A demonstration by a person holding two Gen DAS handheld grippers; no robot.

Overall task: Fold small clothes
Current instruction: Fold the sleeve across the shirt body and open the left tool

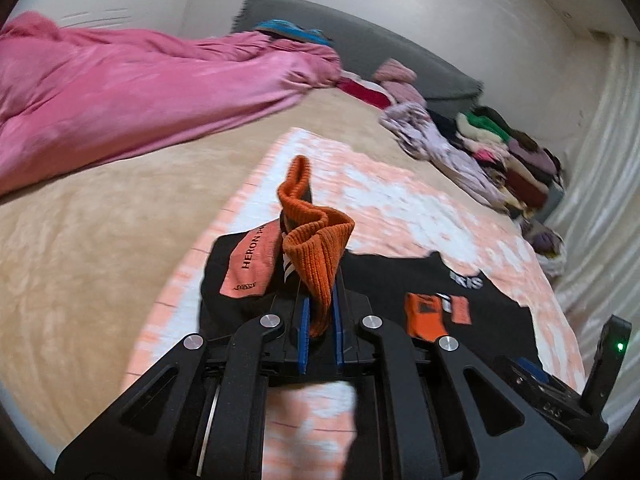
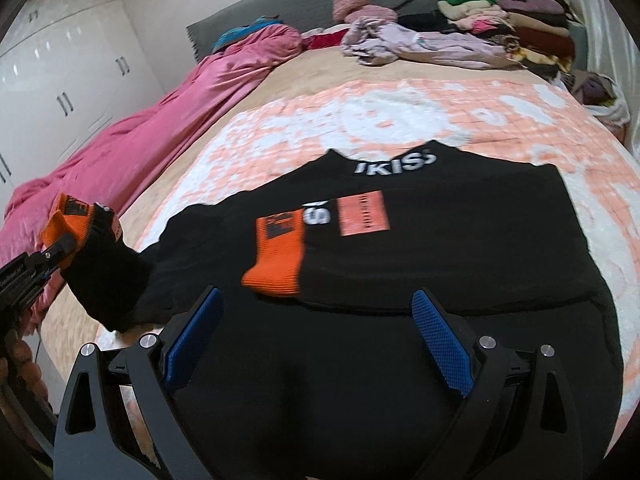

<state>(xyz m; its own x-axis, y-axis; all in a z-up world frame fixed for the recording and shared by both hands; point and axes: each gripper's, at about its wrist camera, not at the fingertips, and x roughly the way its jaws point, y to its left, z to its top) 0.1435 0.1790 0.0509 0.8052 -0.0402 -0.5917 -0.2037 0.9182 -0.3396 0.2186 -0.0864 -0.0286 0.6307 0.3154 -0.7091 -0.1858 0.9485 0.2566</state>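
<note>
Spread over the bed is a peach and white quilt (image 2: 400, 120), and on it lies a black sweatshirt (image 2: 440, 248) with one orange cuff (image 2: 276, 264) folded across its front. Clamped in the left gripper (image 1: 320, 316) is the other orange cuff (image 1: 316, 248), lifted off the quilt, while the right gripper (image 2: 320, 332) hangs over the sweatshirt's near edge, jaws wide apart and holding nothing.
</note>
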